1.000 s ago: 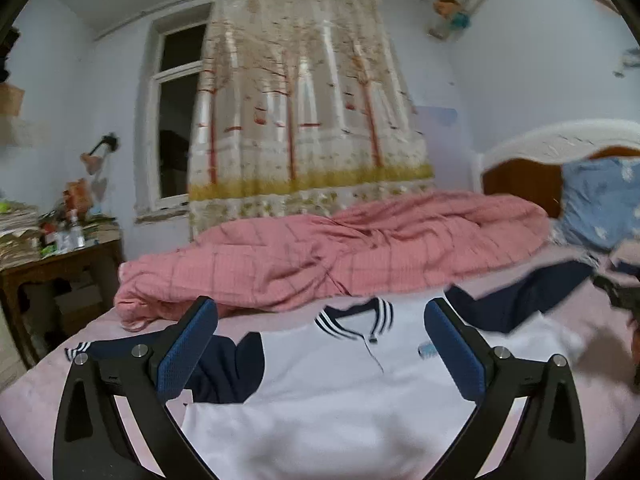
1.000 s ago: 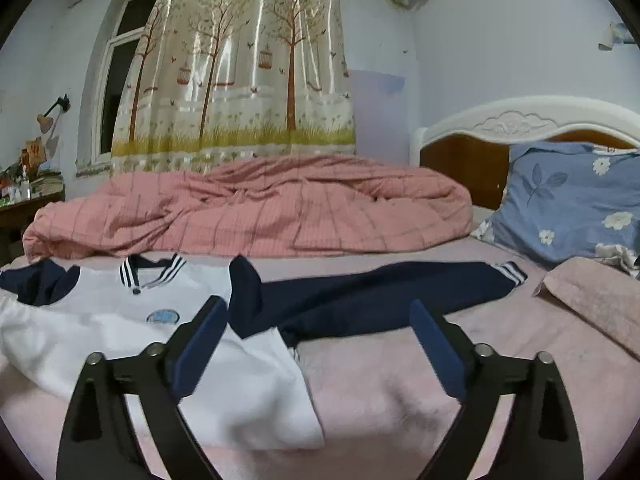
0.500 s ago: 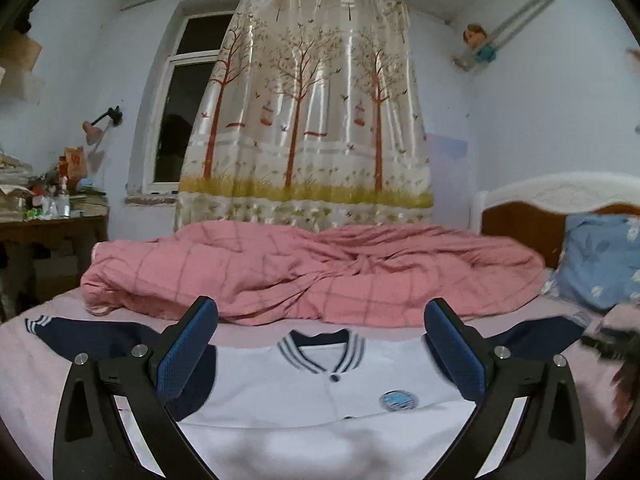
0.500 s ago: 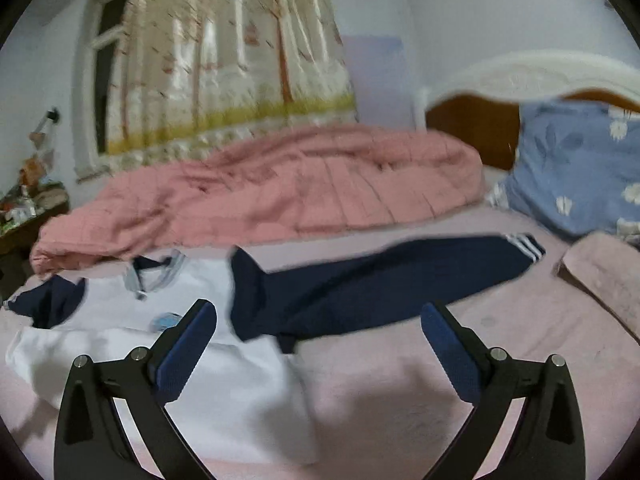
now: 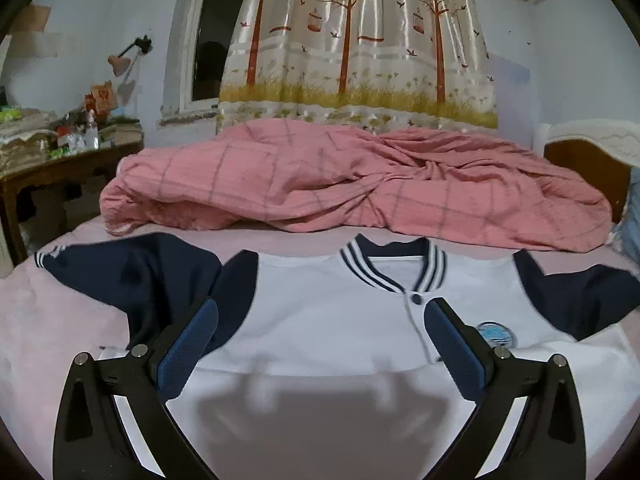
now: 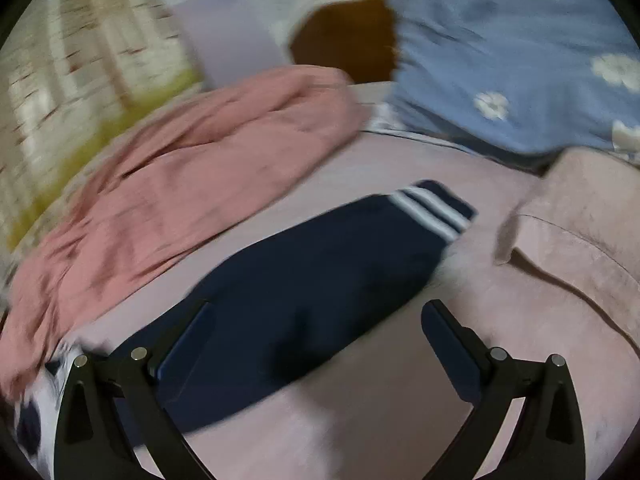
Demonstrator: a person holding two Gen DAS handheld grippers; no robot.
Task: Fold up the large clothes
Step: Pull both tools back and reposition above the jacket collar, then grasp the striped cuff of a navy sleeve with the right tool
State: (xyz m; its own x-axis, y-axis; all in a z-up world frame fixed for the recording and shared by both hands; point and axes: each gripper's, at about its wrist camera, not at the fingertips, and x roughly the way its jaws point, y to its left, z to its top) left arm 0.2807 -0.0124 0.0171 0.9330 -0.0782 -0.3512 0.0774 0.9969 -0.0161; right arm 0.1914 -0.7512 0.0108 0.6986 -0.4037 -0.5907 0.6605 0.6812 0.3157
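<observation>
- Hovering spread-jawed and empty, your right gripper (image 6: 316,344) sits over the jacket's navy sleeve (image 6: 320,280), which runs lengthwise away toward the blue floral pillow (image 6: 520,60).
- Your left gripper (image 5: 320,344), also spread and empty, hangs over the white jacket body (image 5: 320,320), so the right is nearer that sleeve.

One jacket (image 5: 320,320), one pink quilt (image 5: 340,184), one blue pillow (image 6: 520,60), one curtain (image 5: 360,40), two claws.

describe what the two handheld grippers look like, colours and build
The left gripper and right gripper look alike: black angular plastic frames with triangular cutouts, silver screw heads at the joints, and textured dark blue pads lining each finger. No cables, markings or sleeves show.
</observation>
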